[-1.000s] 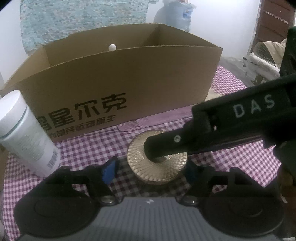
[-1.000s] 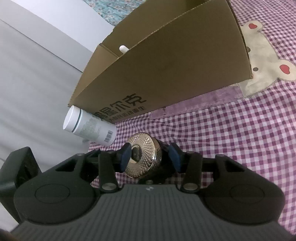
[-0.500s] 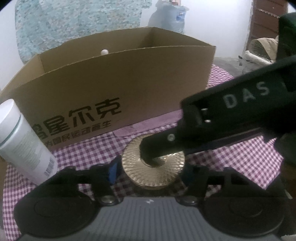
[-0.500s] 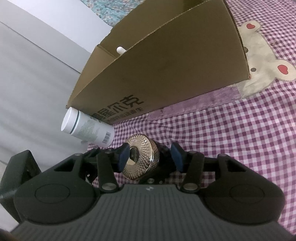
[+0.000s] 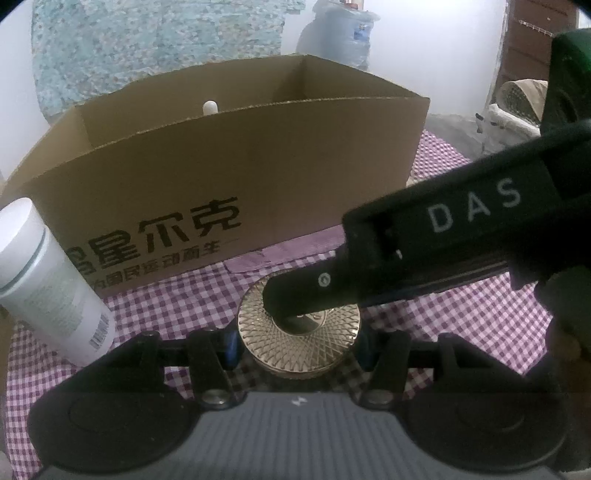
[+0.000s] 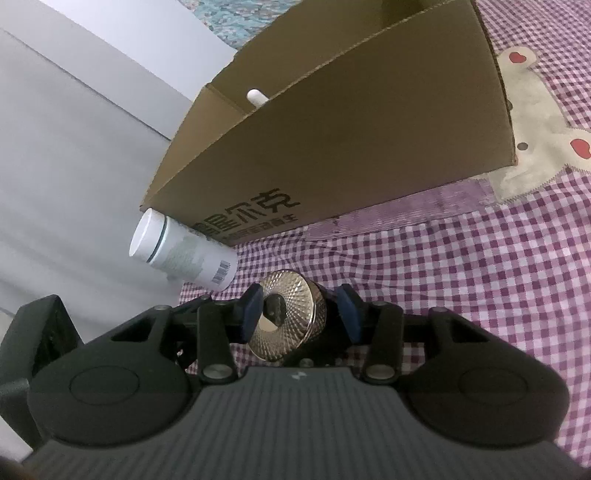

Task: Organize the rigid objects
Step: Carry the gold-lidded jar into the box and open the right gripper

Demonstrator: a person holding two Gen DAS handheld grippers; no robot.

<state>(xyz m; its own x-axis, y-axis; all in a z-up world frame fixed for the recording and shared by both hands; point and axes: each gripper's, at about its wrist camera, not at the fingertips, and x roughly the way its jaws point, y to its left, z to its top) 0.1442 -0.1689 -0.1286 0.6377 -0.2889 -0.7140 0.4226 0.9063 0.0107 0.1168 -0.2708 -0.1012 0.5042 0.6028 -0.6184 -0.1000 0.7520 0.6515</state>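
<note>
A round gold jar (image 5: 288, 339) with a ribbed lid sits on the checked cloth in front of the cardboard box (image 5: 221, 177). My left gripper (image 5: 297, 350) has the jar between its blue pads; the jaws are closing, with the pads against its sides. One black finger (image 5: 332, 291) of the right gripper lies across the lid. In the right wrist view my right gripper (image 6: 299, 314) has the same jar (image 6: 291, 314) between its pads, one on the lid face and one on the dark base, jaws closing. A white bottle (image 5: 48, 284) leans at the box's left corner.
The open box (image 6: 351, 147) holds a white-capped item (image 6: 256, 96) near its back left. A bear patch (image 6: 535, 122) is sewn on the purple checked cloth to the right. A grey wall (image 6: 74, 147) lies left, and a water jug (image 5: 343, 29) stands behind the box.
My left gripper's fingers have drawn in from wide apart to the jar's sides. The right gripper stays on the jar, which has barely shifted.
</note>
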